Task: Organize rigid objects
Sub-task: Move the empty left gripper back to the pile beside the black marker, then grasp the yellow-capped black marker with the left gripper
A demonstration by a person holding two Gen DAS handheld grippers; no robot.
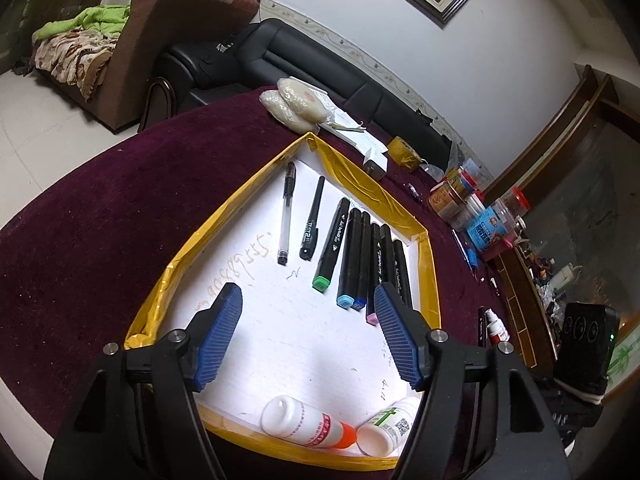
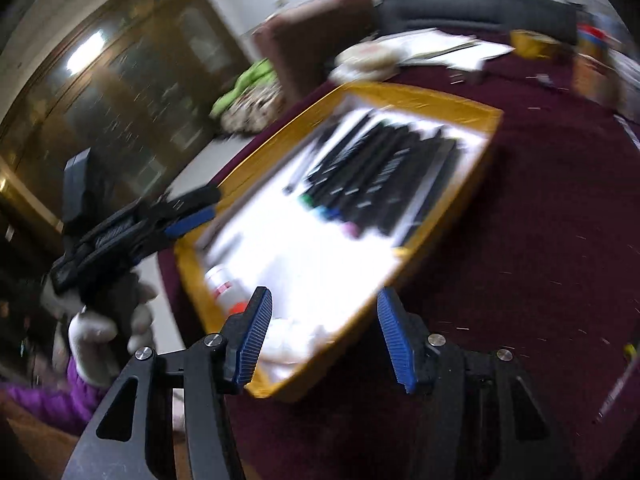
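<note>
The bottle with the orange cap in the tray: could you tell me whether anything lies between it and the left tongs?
Nothing visible does. The left tongs hang open above the tray's bare white floor, and the bottle with the orange cap lies just below them at the near edge, beside a second white bottle. The markers lie farther off.

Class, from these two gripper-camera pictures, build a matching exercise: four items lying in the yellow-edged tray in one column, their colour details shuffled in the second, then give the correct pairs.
Column A
1. leftmost marker
2. clear pen
3. larger white bottle
4. smaller white bottle

Column B
a. green label
b. orange end
c. green cap
d. see-through barrel

Pairs: 1-c, 2-d, 3-b, 4-a
</note>
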